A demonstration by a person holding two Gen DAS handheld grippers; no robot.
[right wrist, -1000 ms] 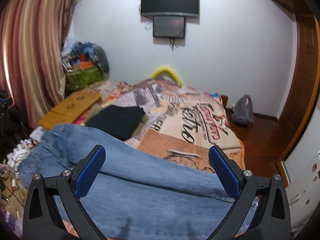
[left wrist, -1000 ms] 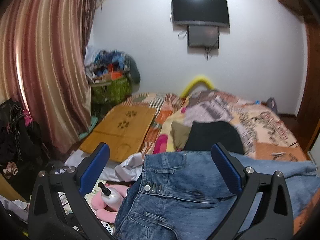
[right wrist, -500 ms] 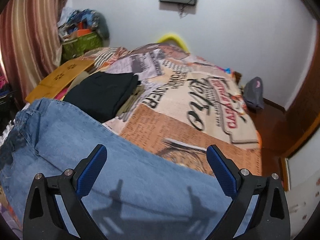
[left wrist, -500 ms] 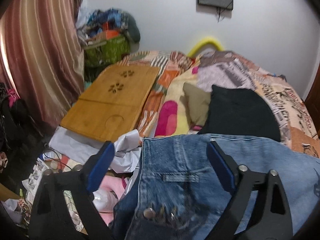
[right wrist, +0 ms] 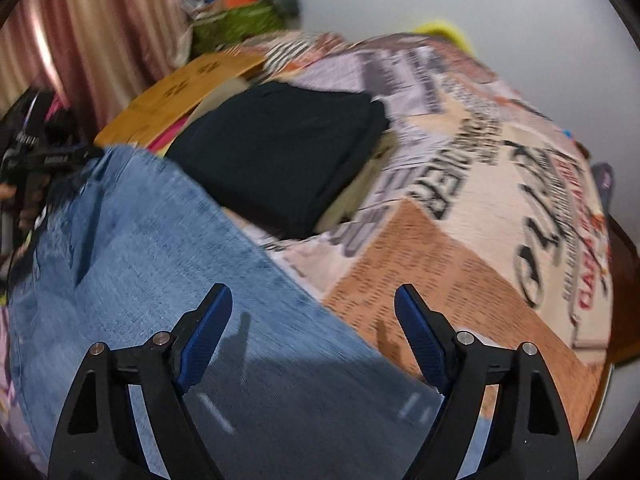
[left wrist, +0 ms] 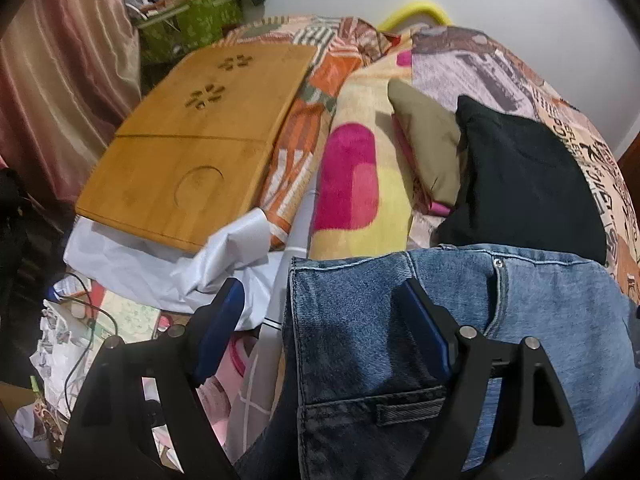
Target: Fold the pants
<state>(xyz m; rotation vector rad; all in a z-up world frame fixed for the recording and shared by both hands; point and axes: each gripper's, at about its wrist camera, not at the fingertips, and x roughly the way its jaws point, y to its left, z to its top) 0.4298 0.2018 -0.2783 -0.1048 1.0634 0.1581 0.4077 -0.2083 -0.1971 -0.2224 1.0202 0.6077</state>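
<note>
Blue jeans [left wrist: 520, 304] lie spread across the near edge of the bed. In the left wrist view my left gripper [left wrist: 320, 292] is open just above the waistband corner [left wrist: 312, 276], its jaws straddling the left edge. In the right wrist view my right gripper [right wrist: 312, 300] is open low over the jeans' leg [right wrist: 160, 260], near its far edge. Neither gripper holds cloth.
A folded black garment [left wrist: 524, 184] on an olive one [left wrist: 428, 140] lies on the patterned bedspread [right wrist: 500, 200] beyond the jeans. A bamboo lap tray [left wrist: 200, 140] rests at the bed's left. Cluttered floor with papers and cables [left wrist: 76, 320] lies left, a curtain [left wrist: 60, 60] behind.
Both grippers have tilted down and dropped closer to the jeans. The wall and TV have left the views; the waistband and leg now fill the lower frames.
</note>
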